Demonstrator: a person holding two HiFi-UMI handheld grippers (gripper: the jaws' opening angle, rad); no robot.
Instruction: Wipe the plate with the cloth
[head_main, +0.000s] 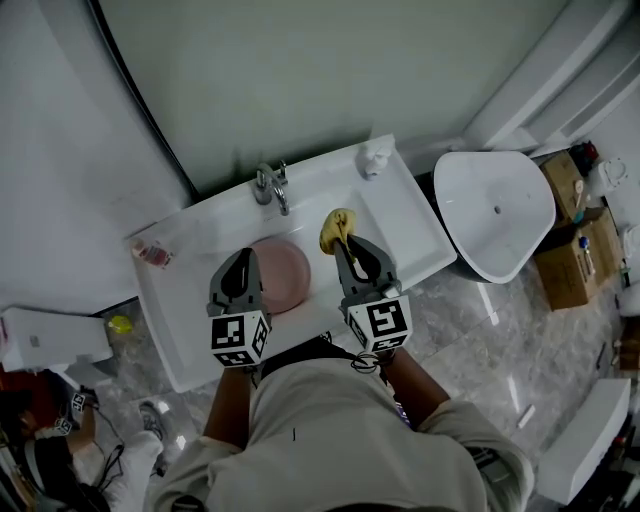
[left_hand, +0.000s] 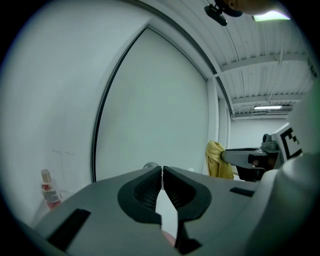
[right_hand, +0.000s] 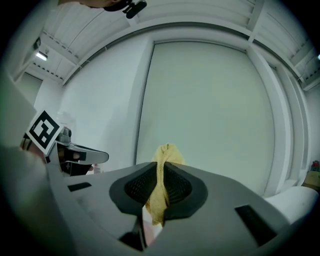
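1. Head view: one pink plate (head_main: 288, 276) lies flat in the sink (head_main: 405, 225). It sits just ahead of the left gripper (head_main: 243, 256) and a little to its right, partly under it. The right gripper (head_main: 345, 242) is beside the plate's right rim, with the one yellow cloth (head_main: 336, 226) bunched at its tips. The wipe probably calls for a short move left and down.
2. Left gripper view: the jaws are pressed together at the tips with nothing between them. A pink sliver shows below the gap. The cloth (left_hand: 216, 160) hangs off to the right.
3. Right gripper view: the jaws pinch the cloth (right_hand: 167, 151), its long axis upright. The left gripper (right_hand: 101, 156) is off to the left.
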